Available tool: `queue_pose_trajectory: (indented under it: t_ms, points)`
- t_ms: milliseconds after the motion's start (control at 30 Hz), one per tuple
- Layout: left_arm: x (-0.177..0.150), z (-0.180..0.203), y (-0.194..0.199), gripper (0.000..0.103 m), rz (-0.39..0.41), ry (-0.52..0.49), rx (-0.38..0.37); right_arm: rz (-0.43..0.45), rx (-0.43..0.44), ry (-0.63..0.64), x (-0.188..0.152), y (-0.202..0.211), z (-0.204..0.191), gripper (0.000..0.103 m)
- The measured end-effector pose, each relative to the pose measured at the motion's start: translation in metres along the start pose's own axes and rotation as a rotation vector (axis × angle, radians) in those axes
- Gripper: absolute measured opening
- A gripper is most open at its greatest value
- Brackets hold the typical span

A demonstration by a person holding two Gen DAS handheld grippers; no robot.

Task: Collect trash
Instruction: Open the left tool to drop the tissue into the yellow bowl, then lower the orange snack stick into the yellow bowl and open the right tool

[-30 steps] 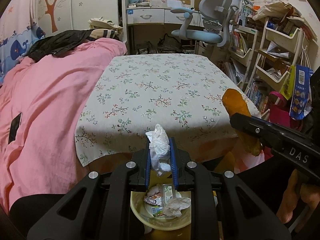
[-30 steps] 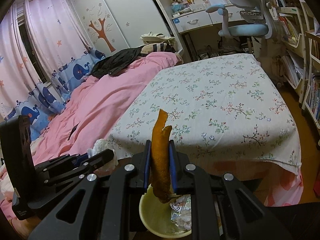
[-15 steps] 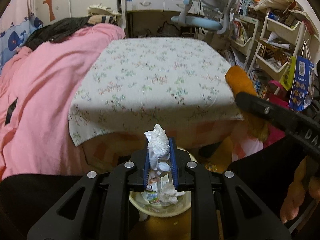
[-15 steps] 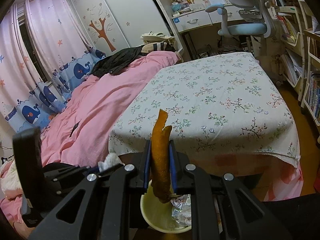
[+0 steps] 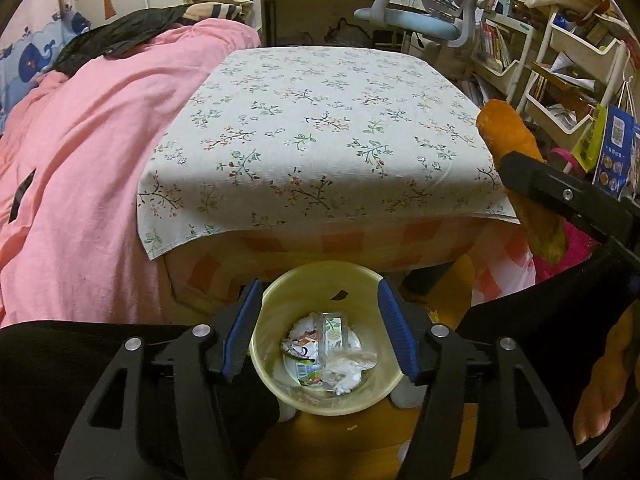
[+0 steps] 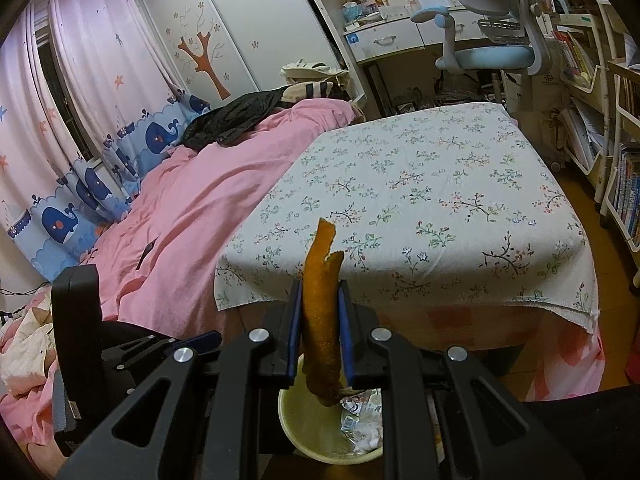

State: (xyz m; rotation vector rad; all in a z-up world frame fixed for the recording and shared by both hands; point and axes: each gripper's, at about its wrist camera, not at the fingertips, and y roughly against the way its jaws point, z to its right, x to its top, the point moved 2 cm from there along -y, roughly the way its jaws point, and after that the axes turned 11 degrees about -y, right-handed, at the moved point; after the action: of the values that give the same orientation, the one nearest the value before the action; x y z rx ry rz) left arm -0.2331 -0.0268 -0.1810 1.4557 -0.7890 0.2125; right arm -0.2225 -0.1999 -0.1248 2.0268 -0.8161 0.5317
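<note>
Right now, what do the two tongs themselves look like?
Both match: the left tongs and right tongs have matte black angular frames with slotted cut-outs, silver round screws at the joints, and blue ribbed pads lining the fingers. No cables or markings show.

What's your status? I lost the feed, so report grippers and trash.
Left gripper open, empty, over the yellow trash bin. Right gripper shut on the orange peel, above the bin's edge. Crumpled tissue in the bin. Nothing in the way.
</note>
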Motion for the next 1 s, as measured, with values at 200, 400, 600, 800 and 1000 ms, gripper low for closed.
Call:
queue_pose_trajectory:
  t_ms: [200, 400, 600, 800, 1000]
  points:
    - [0.010, -0.009, 0.014, 0.077, 0.076, 0.019, 0.070, 0.005, -0.004, 0.001, 0.000, 0.000, -0.001, 0.018]
    - [0.032, -0.025, 0.033, 0.087, 0.167, 0.032, 0.147, 0.020, -0.006, 0.008, 0.001, 0.001, -0.003, 0.018]
    - [0.057, -0.047, 0.045, 0.091, 0.219, 0.055, 0.181, 0.019, -0.008, 0.041, 0.000, -0.003, -0.010, 0.018]
    - [0.073, -0.067, 0.046, 0.094, 0.245, 0.075, 0.201, 0.010, -0.009, 0.097, -0.005, -0.011, -0.024, 0.018]
    - [0.086, -0.079, 0.039, 0.095, 0.262, 0.095, 0.202, 0.016, 0.006, 0.142, -0.006, -0.014, -0.038, 0.018]
